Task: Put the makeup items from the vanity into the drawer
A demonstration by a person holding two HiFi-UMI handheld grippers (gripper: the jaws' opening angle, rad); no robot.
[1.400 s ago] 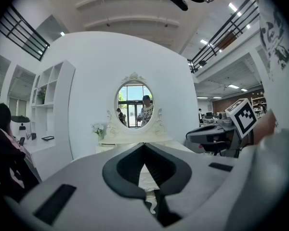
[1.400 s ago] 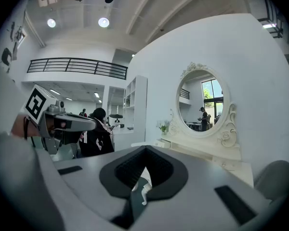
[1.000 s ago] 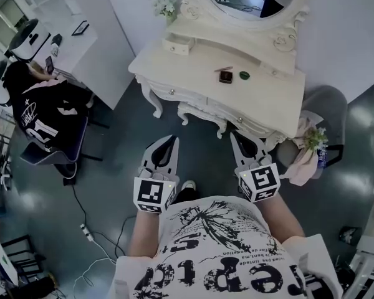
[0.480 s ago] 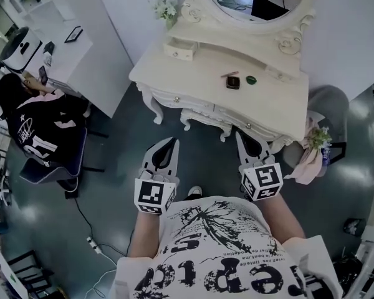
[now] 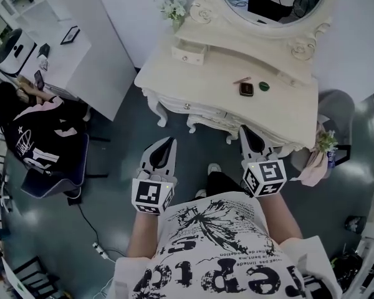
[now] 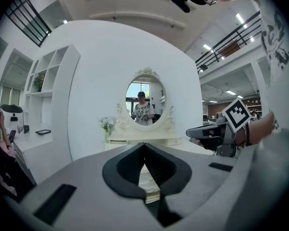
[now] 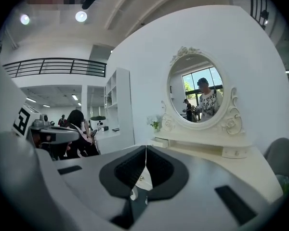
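Three makeup items lie together on the vanity's tabletop (image 5: 174, 73), right of its middle and nearer the back edge than the front. A thin pinkish stick (image 5: 242, 80) lies flat. Its long axis runs roughly along the length of the tabletop, a little skewed to the front edge; which end is the tip is too small to tell. Just in front of it sits a dark square compact (image 5: 246, 88), its sides turned slightly against the tabletop's edges. A small round green item (image 5: 264, 86) rests just beside the compact, toward the right end.

At the left end of the raised shelf along the back edge, a small drawer (image 5: 188, 53) juts forward.

The left tongs (image 5: 169, 142) and the right tongs (image 5: 245, 129) are held off the tabletop, short of its front edge, both pointing toward the vanity. Both are empty, their tips together: the left gripper view (image 6: 144, 147) and the right gripper view (image 7: 145, 150) show the pads meeting with nothing between them. In the head view the right tongs end close to the front edge, below the makeup items.
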